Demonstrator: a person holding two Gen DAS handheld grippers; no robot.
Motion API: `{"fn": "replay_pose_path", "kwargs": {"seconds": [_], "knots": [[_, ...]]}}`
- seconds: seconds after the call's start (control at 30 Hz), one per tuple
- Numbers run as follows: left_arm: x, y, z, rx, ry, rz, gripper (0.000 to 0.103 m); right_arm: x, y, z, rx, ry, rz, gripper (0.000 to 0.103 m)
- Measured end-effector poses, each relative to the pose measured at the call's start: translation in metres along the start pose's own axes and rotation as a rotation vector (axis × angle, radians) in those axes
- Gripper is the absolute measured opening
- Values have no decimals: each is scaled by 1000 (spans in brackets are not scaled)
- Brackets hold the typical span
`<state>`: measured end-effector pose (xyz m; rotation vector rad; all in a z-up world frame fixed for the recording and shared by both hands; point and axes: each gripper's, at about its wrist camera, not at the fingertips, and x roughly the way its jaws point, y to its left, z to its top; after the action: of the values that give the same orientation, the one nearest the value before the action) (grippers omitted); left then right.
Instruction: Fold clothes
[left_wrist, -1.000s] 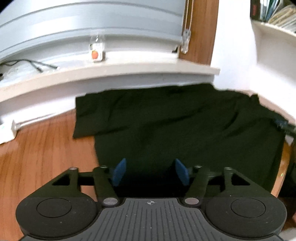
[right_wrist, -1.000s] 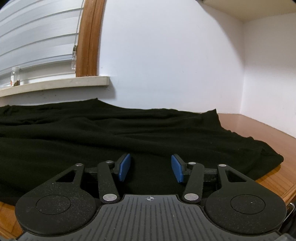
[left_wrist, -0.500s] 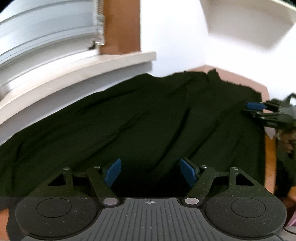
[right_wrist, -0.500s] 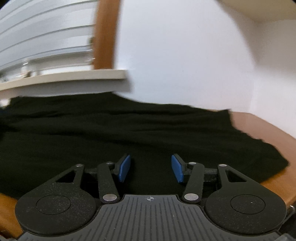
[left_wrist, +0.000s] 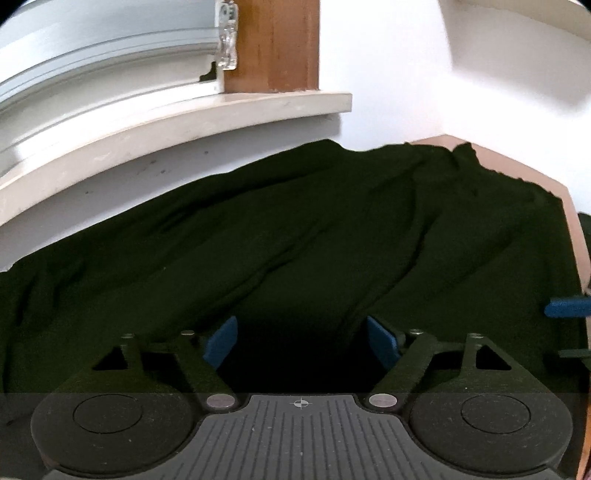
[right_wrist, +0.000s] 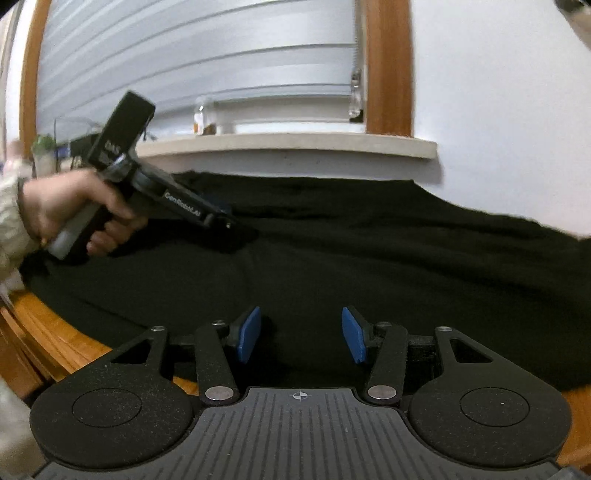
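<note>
The dark garment (left_wrist: 295, 229) sprawls rumpled across the wooden surface (right_wrist: 55, 332), ahead of and beneath both tools. The left tool (left_wrist: 301, 341) has just been opening its jaws, nothing between them. The right tool (right_wrist: 301, 334) gapes too, unclenched, cloth below. Risk — pinching one ridge of those wrinkles drags a skewed fold. Only the right view shows the hand (right_wrist: 77, 210) gripping the left tool.

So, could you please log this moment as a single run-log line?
garment: dark, spread on wooden table, unfolded | left tongs: open, just widened, over cloth | right tongs: open, over near edge, nothing gripped
</note>
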<state>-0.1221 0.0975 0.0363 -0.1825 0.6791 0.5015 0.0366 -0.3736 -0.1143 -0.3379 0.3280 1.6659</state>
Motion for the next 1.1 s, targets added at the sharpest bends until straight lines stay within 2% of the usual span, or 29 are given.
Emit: {"fn": "replay_pose_path", "kwargs": {"seconds": [0.2,0.3,0.37,0.5,0.57,0.6,0.67,0.7,0.83,0.97,1.0,1.03,1.07,1.1], "knots": [[-1,-17,22,-22,-76,-57,81,-15,-13,1,0,1,31,50],[14,-33,33,-39,-62,-118,81,-22,-33,3,4,-8,-40,50],[27,-47,41,-16,-43,-160,78,-23,-54,2,21,-20,-100,50],[53,-71,59,0,-6,-236,64,-19,-104,-6,70,-15,-236,50],[67,-84,67,11,14,-256,61,-19,-126,-12,94,-7,-291,50],[74,-91,71,22,24,-261,56,-19,-135,-17,106,-4,-303,50],[85,-99,76,37,37,-260,36,-22,-150,-26,138,-17,-304,55],[88,-103,77,43,36,-261,3,-24,-154,-30,142,-32,-291,55],[92,-102,78,28,-12,-182,0,-31,-157,-41,131,-64,-277,55],[90,-95,75,-5,-20,-155,1,-26,-159,-39,122,-64,-261,55],[90,-93,74,-13,-21,-148,5,-25,-160,-37,119,-59,-259,55],[88,-91,74,-20,-27,-142,16,-25,-161,-35,120,-51,-258,55],[85,-91,74,-23,-41,-140,22,-27,-163,-33,125,-46,-267,55],[80,-92,75,-22,-57,-148,35,-28,-165,-32,129,-47,-289,55]]}}
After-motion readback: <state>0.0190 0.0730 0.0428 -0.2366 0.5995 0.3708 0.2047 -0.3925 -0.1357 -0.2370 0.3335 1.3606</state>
